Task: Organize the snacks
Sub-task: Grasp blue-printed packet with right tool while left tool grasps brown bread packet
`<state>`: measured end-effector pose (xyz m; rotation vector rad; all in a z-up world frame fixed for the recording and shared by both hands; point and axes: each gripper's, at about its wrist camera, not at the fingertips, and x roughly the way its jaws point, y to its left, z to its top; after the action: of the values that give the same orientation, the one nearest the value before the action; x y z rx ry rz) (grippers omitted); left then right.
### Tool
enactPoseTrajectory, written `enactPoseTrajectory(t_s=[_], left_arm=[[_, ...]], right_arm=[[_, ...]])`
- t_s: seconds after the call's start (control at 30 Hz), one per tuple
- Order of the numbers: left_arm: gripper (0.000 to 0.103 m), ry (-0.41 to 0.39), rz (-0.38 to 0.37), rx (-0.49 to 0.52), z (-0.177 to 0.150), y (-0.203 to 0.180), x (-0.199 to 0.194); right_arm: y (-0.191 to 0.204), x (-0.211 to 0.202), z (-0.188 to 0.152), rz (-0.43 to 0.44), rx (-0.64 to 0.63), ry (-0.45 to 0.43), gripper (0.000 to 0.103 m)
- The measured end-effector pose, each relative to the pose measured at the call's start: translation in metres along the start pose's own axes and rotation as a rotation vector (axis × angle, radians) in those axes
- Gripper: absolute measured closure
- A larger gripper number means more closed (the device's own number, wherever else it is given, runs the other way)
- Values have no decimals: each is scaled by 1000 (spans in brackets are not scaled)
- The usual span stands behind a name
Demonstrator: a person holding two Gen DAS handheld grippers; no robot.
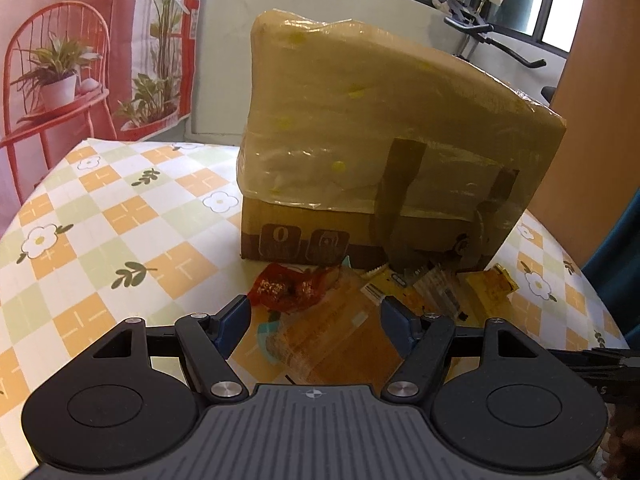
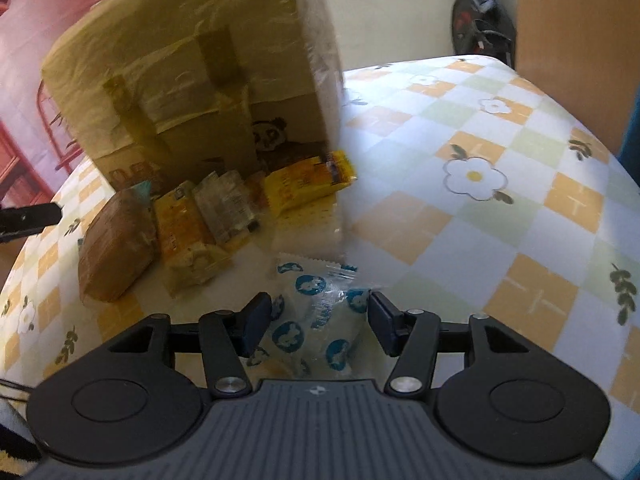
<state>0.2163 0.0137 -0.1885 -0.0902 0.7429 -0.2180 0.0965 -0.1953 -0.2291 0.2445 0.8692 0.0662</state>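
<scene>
Left wrist view first. Left gripper (image 1: 316, 316) points down at the counter (image 1: 120, 216), which carries a checked cloth with flowers. I see its fingers (image 1: 234, 316) standing wide apart, pads pressing on nothing. Between them, on the cloth, lies a brown packet (image 1: 332, 344) in clear wrap; I cannot tell whether the pads touch it. Just beyond the left finger lies a red wrapper (image 1: 288, 288). Further right lie a clear packet (image 1: 436, 284) and a yellow packet (image 1: 490, 284). All these snacks lie close against the foot of a box (image 1: 380, 132), which stands upright on the counter, its upper part wrapped in yellowish film and taped with dark strips. An exercise bike (image 1: 480, 28) stands behind the box, by the window.

Right wrist view. Right gripper (image 2: 318, 312) points down at the counter (image 2: 500, 200). I read its fingers (image 2: 256, 320) as partly open, set on either side of a white packet (image 2: 316, 312) printed with blue bears. The pads sit just beside the packet's edges; I cannot tell whether they press on it. This view is blurred. Ahead and to the left, the brown packet (image 2: 114, 248) lies beside an orange packet (image 2: 180, 224), then the clear packet (image 2: 228, 204) and the yellow packet (image 2: 308, 180), all in front of the box (image 2: 192, 72).
</scene>
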Motion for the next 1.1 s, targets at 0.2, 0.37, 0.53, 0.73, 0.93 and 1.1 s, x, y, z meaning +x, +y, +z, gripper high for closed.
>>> enactPoseTrajectory(t_s=[0.2,0.37,0.53,0.73,0.93,1.1], left_arm=[[29,56,-82,-2,-5,2,16],[29,60,-100,66,-5,-1,29],[29,85,-149,63,3,7,46],[28,126,-200,3,2,18,65],[27,137,-230,-36,-8,21,53],[24,165,-247,-28,-17,14,43]], right_arm=[[11,6,0,25,-61,-9,50],[9,7,-1,37,-54,-9,50],[8,7,0,40,-51,-9,50],[8,7,0,42,-47,-6,51],[9,8,1,44,-47,-3,51],[10,10,3,44,-52,3,51]])
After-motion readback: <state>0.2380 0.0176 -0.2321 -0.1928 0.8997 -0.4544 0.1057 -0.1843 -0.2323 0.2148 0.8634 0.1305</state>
